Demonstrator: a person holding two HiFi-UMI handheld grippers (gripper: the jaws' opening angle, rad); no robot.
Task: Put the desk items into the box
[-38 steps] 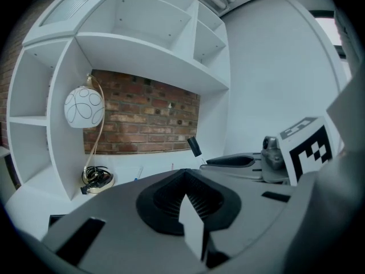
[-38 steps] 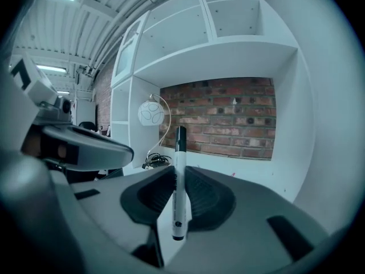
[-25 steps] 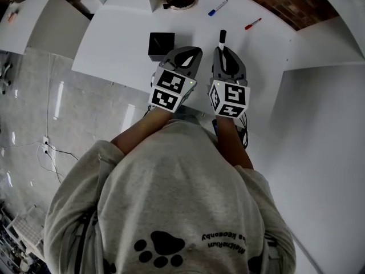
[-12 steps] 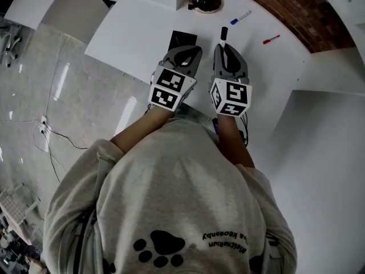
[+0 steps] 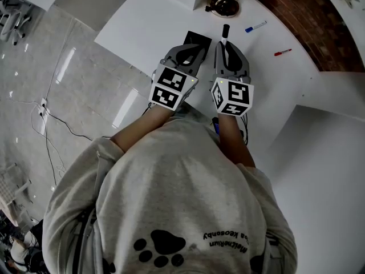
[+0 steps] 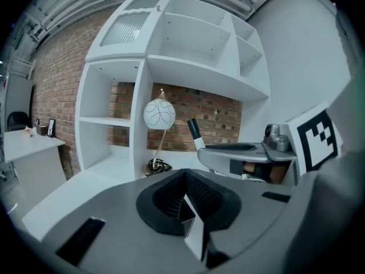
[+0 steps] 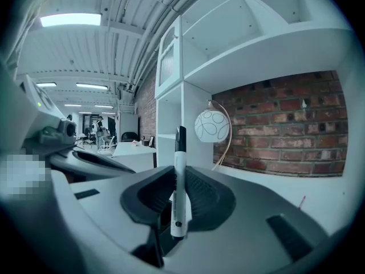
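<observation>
While the right gripper clamps a marker near the black box, with the left gripper closed and empty, a blue marker and red pen lie unpacked on the desk.

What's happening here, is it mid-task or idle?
Mid-task. A person holds a gripper in each hand over the white desk. The right gripper is shut on a white marker with a black cap, which sticks out past the jaw tips. The left gripper has its jaws together with nothing in them, and in the head view it hangs over the near edge of the black box. A blue marker and a red pen lie on the desk, not yet collected.
</observation>
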